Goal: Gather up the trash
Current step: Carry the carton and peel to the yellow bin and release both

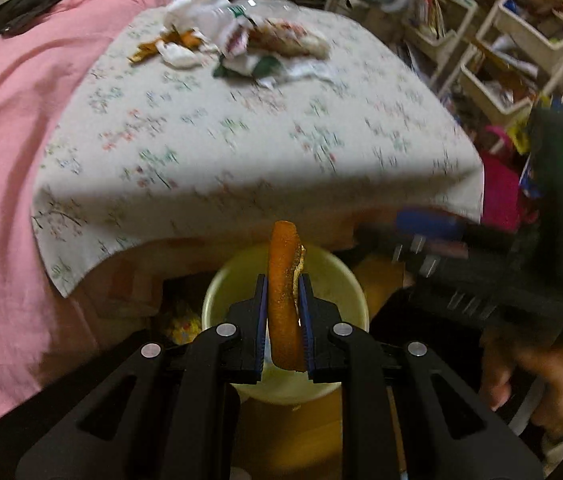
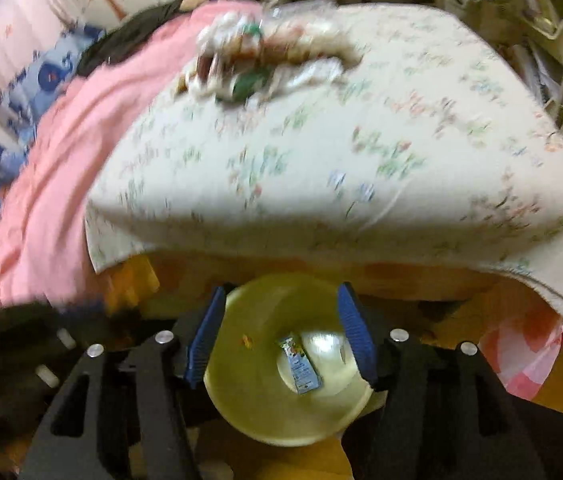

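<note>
The left hand-held gripper point(image 1: 283, 312) is clamped on an orange peel point(image 1: 281, 300) directly over the yellow bin point(image 1: 345, 280), placed for dropping. The right hand-held gripper point(image 2: 281, 336) stands apart, empty; remaining trash point(image 1: 237, 40) lies at twelve o'clock on the bed point(image 1: 241, 140).

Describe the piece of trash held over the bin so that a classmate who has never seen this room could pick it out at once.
Start at the table's floral cloth and drop below its near edge to the pale yellow bin. Above it, the left hand-held gripper is shut on a curled orange peel. Unlike the crumpled white wrappers heaped at the table's far end, it is a single orange strip, off the table.
</note>
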Motion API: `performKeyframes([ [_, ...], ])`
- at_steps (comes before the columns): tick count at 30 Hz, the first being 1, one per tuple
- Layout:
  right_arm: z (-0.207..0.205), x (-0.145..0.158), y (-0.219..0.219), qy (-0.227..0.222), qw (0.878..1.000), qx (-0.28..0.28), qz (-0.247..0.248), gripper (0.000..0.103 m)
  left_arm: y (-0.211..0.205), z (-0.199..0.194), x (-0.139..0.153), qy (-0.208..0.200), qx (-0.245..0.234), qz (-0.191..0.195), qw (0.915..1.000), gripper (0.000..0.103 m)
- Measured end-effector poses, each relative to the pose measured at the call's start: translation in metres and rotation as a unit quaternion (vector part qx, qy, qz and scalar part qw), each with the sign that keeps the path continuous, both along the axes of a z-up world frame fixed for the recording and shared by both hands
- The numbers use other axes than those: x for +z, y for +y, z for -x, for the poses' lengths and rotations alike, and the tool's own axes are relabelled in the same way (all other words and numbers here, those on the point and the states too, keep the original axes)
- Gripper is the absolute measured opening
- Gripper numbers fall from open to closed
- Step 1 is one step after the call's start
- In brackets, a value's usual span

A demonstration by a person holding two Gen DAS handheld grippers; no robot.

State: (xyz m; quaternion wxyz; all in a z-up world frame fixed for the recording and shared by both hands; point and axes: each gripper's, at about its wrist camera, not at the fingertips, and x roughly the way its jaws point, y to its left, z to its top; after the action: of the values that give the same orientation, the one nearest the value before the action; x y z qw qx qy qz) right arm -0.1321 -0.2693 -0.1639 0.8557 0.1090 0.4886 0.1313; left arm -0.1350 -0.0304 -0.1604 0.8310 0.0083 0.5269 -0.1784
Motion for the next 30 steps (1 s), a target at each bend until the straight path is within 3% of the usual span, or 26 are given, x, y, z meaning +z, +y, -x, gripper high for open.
performKeyframes([
  [2, 0.002, 0.01, -0.004, -0.022, 1.0, -0.009, -0.003, 0.061, -0.004, 0.003, -0.004, 0.011, -0.009, -0.005, 0.9999, 0.015],
  [4, 0.007, 0.019, -0.004, -0.046, 0.999, -0.015, -0.002, 0.065, -0.008, 0.006, -0.004, 0.011, -0.016, -0.011, 0.9998, 0.025],
  [6, 0.009, 0.028, -0.008, -0.074, 0.997, -0.02, 0.003, 0.07, -0.009, 0.008, 0.003, -0.007, -0.01, -0.025, 0.9996, 0.054],
  [10, 0.008, 0.048, -0.009, -0.121, 0.992, -0.027, 0.019, 0.077, 0.0, 0.006, 0.026, -0.058, 0.02, -0.026, 0.9978, 0.061],
  [14, 0.0, 0.072, -0.006, -0.158, 0.986, -0.015, 0.044, 0.083, 0.019, -0.004, 0.057, -0.127, 0.084, -0.016, 0.9882, 0.075],
  [17, -0.006, 0.09, -0.002, -0.202, 0.976, 0.007, 0.08, 0.091, 0.029, -0.019, 0.081, -0.177, 0.121, -0.02, 0.9765, 0.077],
  [22, -0.019, 0.104, -0.001, -0.265, 0.958, 0.016, 0.11, 0.092, 0.042, -0.042, 0.107, -0.229, 0.163, -0.021, 0.9596, 0.081],
  [27, -0.037, 0.091, -0.008, -0.244, 0.968, -0.007, 0.064, 0.092, 0.046, -0.057, 0.11, -0.255, 0.186, -0.023, 0.9484, 0.081],
  [30, -0.038, 0.093, -0.005, -0.254, 0.965, -0.005, 0.066, 0.092, 0.046, -0.064, 0.103, -0.251, 0.193, -0.024, 0.9483, 0.082],
])
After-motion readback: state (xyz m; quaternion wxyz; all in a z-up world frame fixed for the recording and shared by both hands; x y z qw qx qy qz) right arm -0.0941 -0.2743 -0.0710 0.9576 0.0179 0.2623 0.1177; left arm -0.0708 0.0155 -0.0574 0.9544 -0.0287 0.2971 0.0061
